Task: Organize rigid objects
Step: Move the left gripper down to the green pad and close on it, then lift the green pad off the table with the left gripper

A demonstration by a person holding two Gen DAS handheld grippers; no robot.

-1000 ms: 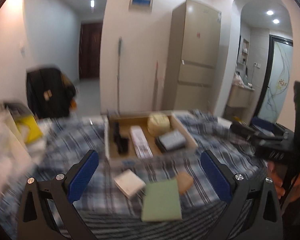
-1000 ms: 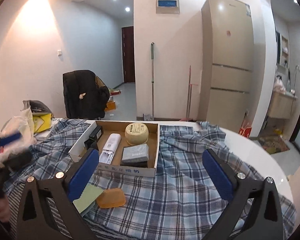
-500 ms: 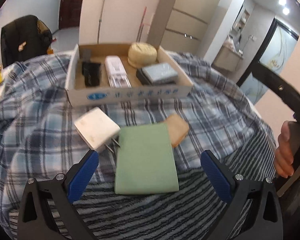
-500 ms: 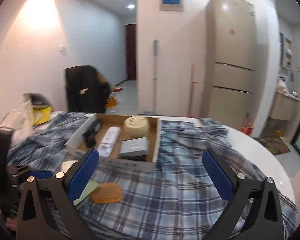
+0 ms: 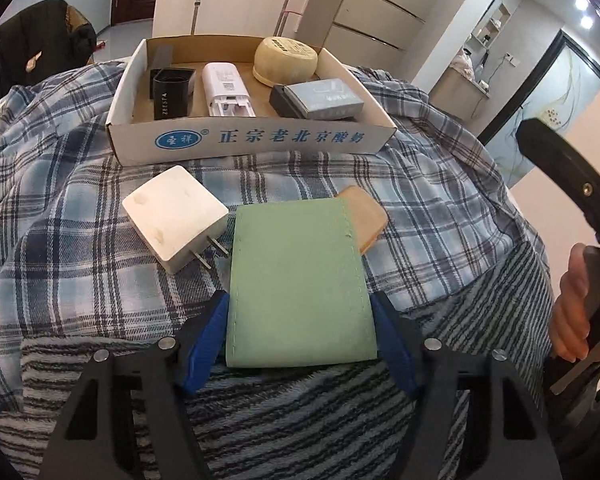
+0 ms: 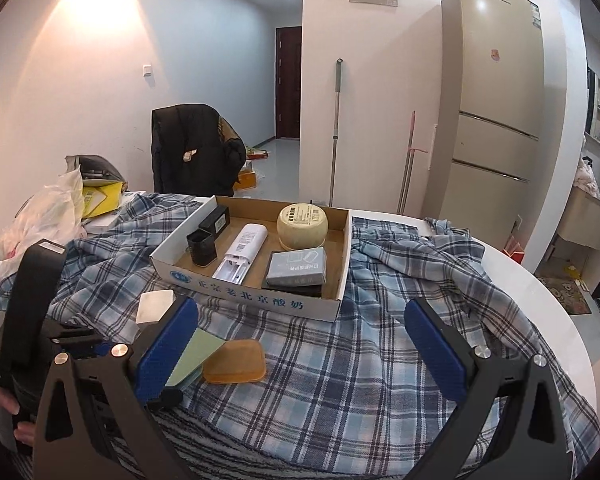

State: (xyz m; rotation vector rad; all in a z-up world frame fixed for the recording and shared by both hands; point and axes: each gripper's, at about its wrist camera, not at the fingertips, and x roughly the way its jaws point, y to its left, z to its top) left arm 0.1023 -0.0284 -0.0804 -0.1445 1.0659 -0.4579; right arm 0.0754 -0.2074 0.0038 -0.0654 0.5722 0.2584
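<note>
item: green pad [image 5: 300, 284], flat, rectangular, pale green with a stitched seam near one long edge, lay on the plaid cloth [image 5: 60, 208] between the blue pads of the left gripper [image 5: 300, 332], whose jaws had just been closing and sat against both long edges of the pad. just ahead of that gripper and to its left lay a white plug adapter [image 5: 176, 218], prongs toward the pad; ahead to its right an orange soap-like block [image 5: 366, 216] was partly tucked under the pad's far corner. further ahead stood the cardboard box [image 5: 252, 142], holding a black case, a white device, a round cream tub and a grey packet. the left gripper pointed steeply down at the cloth; a hand [image 5: 576, 312] gripped the other tool at the right edge. the right gripper [image 6: 300, 344] stood wide with nothing between its fingers, aimed shallowly over the cloth toward the box. only the right wrist view showed the refrigerator [image 6: 496, 112], the draped chair [image 6: 196, 148] and the bare white table [image 6: 540, 292] rim.
</note>
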